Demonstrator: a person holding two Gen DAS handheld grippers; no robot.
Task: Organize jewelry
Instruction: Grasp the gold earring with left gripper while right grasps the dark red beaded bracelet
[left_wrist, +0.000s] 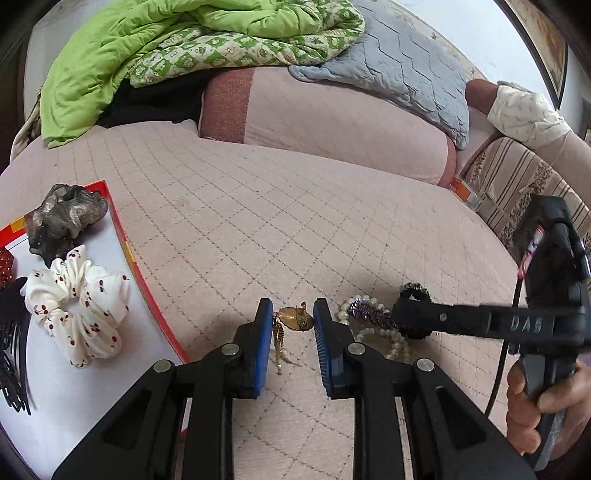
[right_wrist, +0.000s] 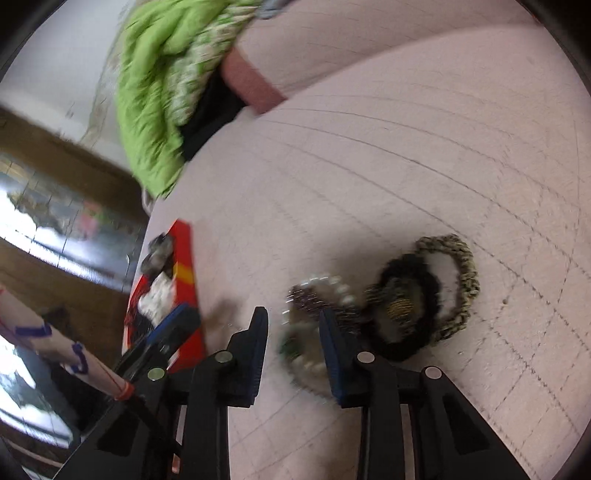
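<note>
Two views, left wrist camera first.
Tray (left_wrist: 122, 236): red rim, white floor, lying on the pink quilted bed cover (left_wrist: 295, 229) at the left.
Inside tray: a grey scrunchie (left_wrist: 64, 218), a white cherry-print scrunchie (left_wrist: 79, 306), a black comb clip (left_wrist: 13, 350), and something red with dots at the edge.
Left gripper (left_wrist: 290, 332): jaws wide apart, holding nothing; a gold earring (left_wrist: 293, 319) with chains lies on the cover between the blue pads.
Right of it: pearl bracelet (left_wrist: 384, 336) and purple piece (left_wrist: 369, 314) in one heap.
Obstacle: right gripper's finger (left_wrist: 461, 317) crosses over this heap.
Behind: green blanket (left_wrist: 147, 48), grey pillow (left_wrist: 402, 62).

Right wrist camera, blurred.
Right gripper (right_wrist: 293, 343): jaws wide apart, pearl bracelet (right_wrist: 332, 286) between them; whether the pads touch it, I cannot tell.
Beside: black hair tie (right_wrist: 406, 299) and a braided olive band (right_wrist: 461, 280), overlapping.
Tray (right_wrist: 186, 273): at the left, the left gripper (right_wrist: 173, 325) in front of it.
</note>
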